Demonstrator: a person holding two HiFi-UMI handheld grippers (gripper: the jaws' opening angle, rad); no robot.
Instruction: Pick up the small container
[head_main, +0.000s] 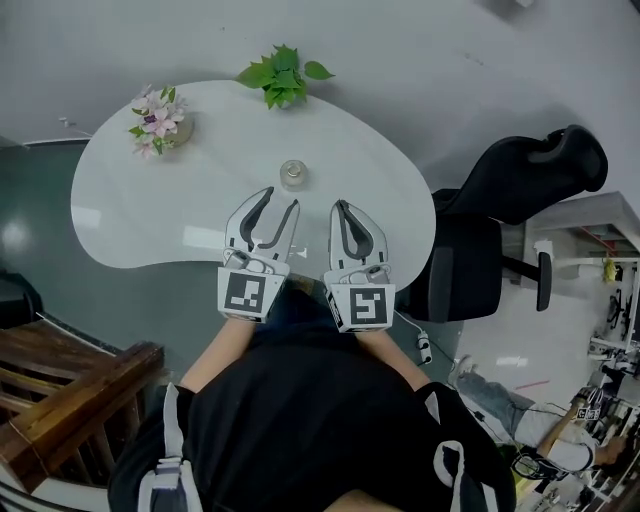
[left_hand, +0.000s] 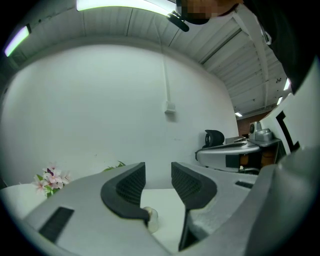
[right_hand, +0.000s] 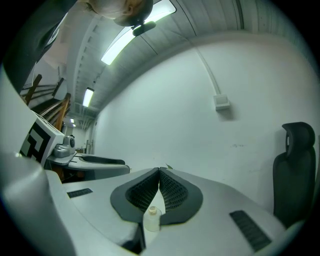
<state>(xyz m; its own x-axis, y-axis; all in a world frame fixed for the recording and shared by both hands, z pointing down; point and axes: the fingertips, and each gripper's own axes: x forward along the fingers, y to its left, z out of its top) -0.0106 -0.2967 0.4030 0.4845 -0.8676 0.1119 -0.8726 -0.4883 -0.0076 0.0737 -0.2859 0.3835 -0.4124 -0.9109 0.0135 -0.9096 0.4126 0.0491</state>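
Nearest you, your black shirt fills the bottom of the head view and hides your forearms up to the marker cubes. Your left gripper (head_main: 282, 198) hangs over the near edge of the white tabletop (head_main: 150, 220) with its fingers (left_hand: 127, 187) partly apart; only bare tabletop shows in the gap and nothing touches the pads. Your right gripper (head_main: 340, 205), just to its right, has its fingers (right_hand: 172, 192) brought together until the tips meet, and they grip nothing. The small container (head_main: 292, 174) stands upright on the tabletop just beyond both sets of tips, between the two grippers and slightly left of centre, apart from both. In the left gripper view the left finger covers part of the small container (left_hand: 152, 219). In the right gripper view it (right_hand: 151, 219) peeks through the low opening under the closed tips. Whether it is capped is hard to make out. Farther off, pink flowers (head_main: 155, 120) sit at the far left of the tabletop and a green plant (head_main: 280, 75) at the far edge. A black office chair (head_main: 500, 230) stands off the right end and dark woodwork (head_main: 60, 380) lies near left. Nothing stands between the tips and the container.
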